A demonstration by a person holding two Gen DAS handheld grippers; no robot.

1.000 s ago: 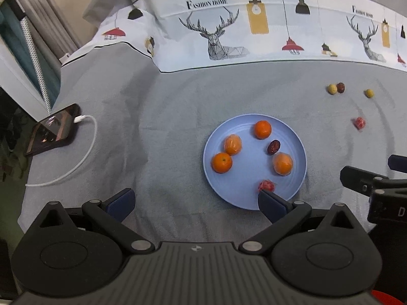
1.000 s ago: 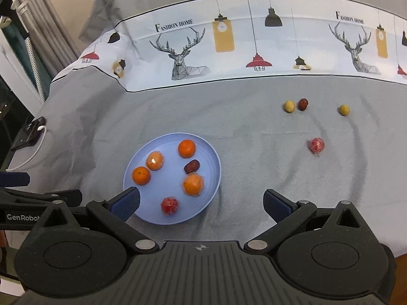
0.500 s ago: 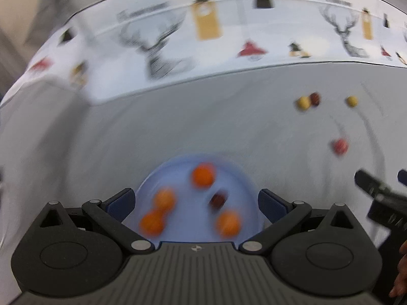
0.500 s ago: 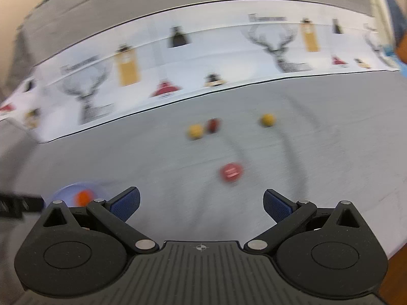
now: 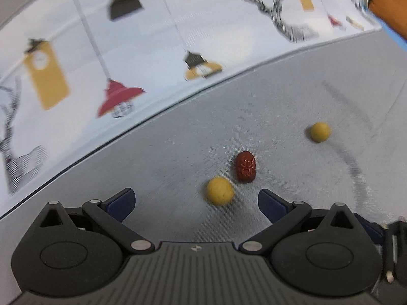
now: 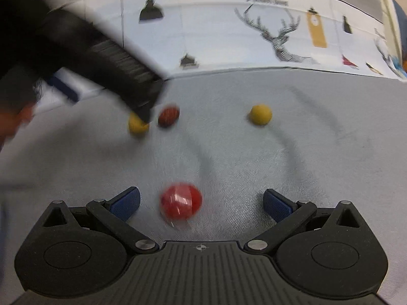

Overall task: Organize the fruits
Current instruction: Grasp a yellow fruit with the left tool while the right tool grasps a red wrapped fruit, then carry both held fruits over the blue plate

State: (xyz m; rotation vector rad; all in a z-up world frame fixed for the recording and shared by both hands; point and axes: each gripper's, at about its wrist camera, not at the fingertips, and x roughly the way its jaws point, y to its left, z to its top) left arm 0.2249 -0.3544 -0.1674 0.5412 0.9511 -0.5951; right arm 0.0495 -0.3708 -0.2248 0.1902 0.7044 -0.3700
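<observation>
In the left wrist view my left gripper (image 5: 196,202) is open, low over the grey cloth. A yellow round fruit (image 5: 219,191) lies between its fingertips, nearer the right finger. A dark red date (image 5: 245,166) sits just beyond it, and a second yellow fruit (image 5: 320,132) lies farther right. In the right wrist view my right gripper (image 6: 201,202) is open with a red wrapped fruit (image 6: 181,201) between its fingertips. Beyond lie the yellow fruit (image 6: 137,126), the date (image 6: 168,116) and the other yellow fruit (image 6: 260,114). The left gripper's black body covers the upper left there. The plate is out of view.
The grey cloth (image 5: 292,96) meets a white band printed with deer and lamps (image 5: 157,40) at the back. An orange object (image 5: 389,2) sits at the far right corner.
Both grippers have swung right and dropped close to the loose fruits. The blue plate has left both views. The left gripper now brackets the yellow fruit, the right one the red fruit.
</observation>
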